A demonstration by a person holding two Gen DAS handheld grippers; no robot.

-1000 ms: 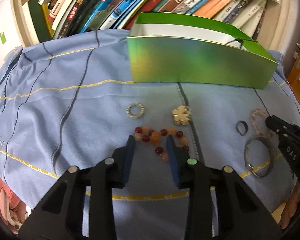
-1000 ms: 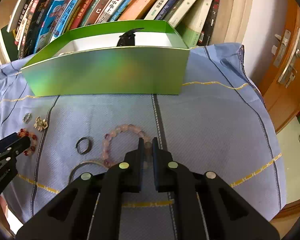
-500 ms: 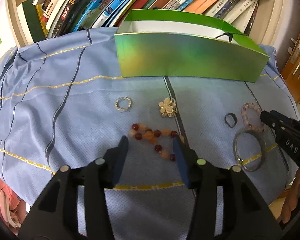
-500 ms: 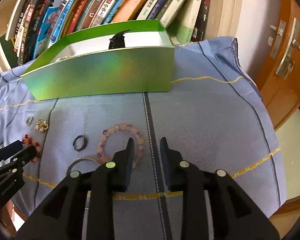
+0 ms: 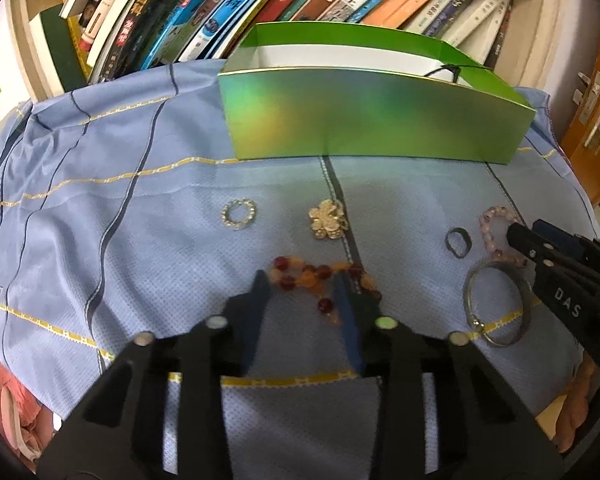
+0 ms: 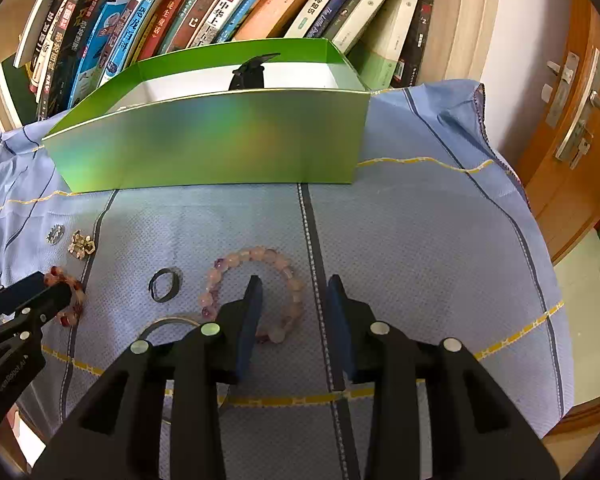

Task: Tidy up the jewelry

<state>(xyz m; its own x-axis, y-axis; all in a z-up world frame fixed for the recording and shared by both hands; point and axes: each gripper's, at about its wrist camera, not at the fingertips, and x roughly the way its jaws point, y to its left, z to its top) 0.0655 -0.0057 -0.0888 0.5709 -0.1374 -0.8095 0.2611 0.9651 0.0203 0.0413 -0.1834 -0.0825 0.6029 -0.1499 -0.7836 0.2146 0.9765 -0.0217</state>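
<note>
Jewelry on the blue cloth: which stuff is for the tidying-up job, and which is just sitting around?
For the job:
red bead bracelet
pink bead bracelet
silver bangle
dark ring
sparkly ring
gold flower brooch
green box

Just lying about:
books
blue cloth
door

Black tool (image 5: pixel 300 280), blue pads (image 5: pixel 256 312), silver screws

Six jewelry pieces are lying flat on the blue cloth (image 5: pixel 100 216) before the green box (image 5: pixel 372 128): a sparkly ring (image 5: pixel 238 214), a gold flower brooch (image 5: pixel 327 219), and a red-and-orange bead bracelet (image 5: pixel 320 280) nearer the front edge. Toward the right edge, a dark ring (image 6: pixel 165 284), a pink bead bracelet (image 6: pixel 256 292) and a silver bangle (image 5: pixel 496 306) are sitting close together.
</note>
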